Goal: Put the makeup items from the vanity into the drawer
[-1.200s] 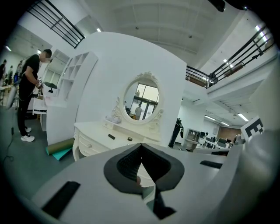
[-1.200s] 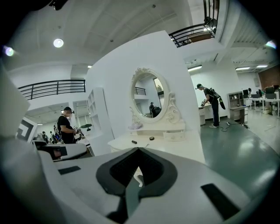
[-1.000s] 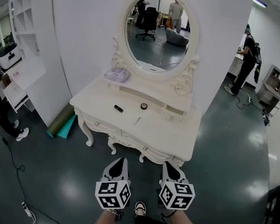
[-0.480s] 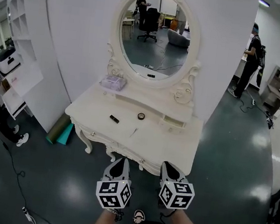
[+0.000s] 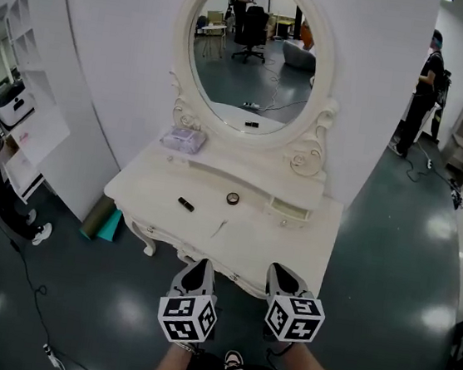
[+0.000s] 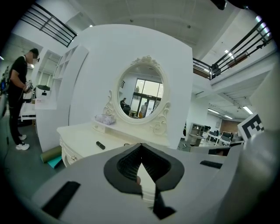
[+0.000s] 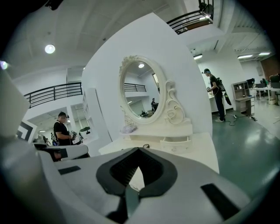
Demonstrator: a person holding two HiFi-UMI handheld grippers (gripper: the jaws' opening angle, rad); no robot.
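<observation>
A dark, glossy floor (image 5: 116, 308) surrounds a white vanity, its counter (image 5: 283, 245) set under an oval mirror (image 5: 255, 57). On the counter lie a black tube (image 5: 186, 204), a small round pot (image 5: 232, 198) at its two o'clock, and a thin stick (image 5: 219, 228) at the pot's six o'clock (all three apart). A small drawer (image 5: 289, 210), seemingly pulled out a little, sits at the pot's three o'clock. The left gripper (image 5: 196, 269) hovers at the stick's seven o'clock and the right gripper (image 5: 282, 274) at its four, each with jaws pressed together on nothing.
</observation>
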